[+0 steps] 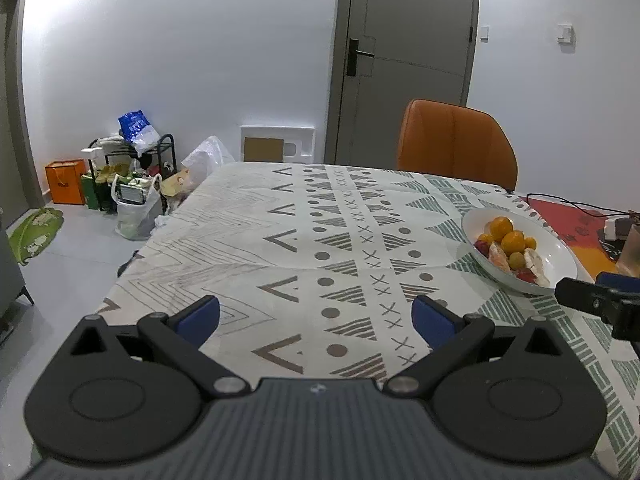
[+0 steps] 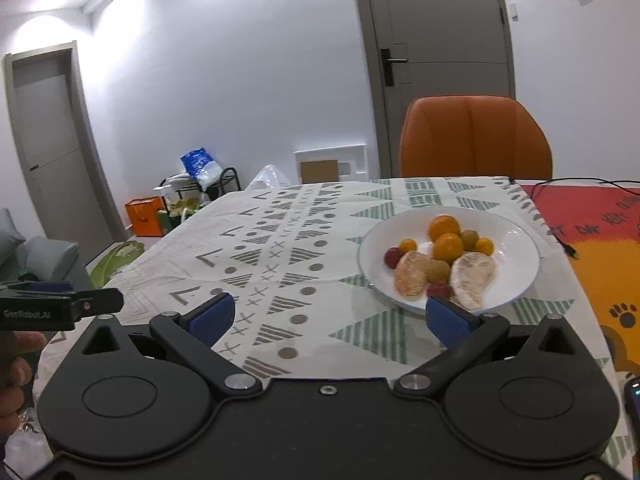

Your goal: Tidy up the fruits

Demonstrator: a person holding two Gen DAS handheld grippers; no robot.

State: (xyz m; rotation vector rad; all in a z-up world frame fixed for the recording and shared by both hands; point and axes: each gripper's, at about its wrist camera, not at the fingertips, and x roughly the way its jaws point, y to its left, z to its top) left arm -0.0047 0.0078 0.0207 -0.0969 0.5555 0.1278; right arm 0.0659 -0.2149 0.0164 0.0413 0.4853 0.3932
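Blue-padded fingers of the left gripper (image 1: 316, 318) stand wide apart over the patterned tablecloth (image 1: 248, 240), holding nothing. Well to its right and farther forward sits the white plate (image 1: 560, 254) of fruit. In the right wrist view, the right gripper (image 2: 329, 318) is likewise spread wide and empty, its right pad (image 2: 448, 320) just in front of the plate's near rim. On the plate lie two oranges (image 2: 444, 228), small kumquats (image 2: 408, 245), two peeled pomelo segments (image 2: 472, 276) and red berries (image 2: 393, 257). An orange chair (image 2: 476, 140) stands beyond the table.
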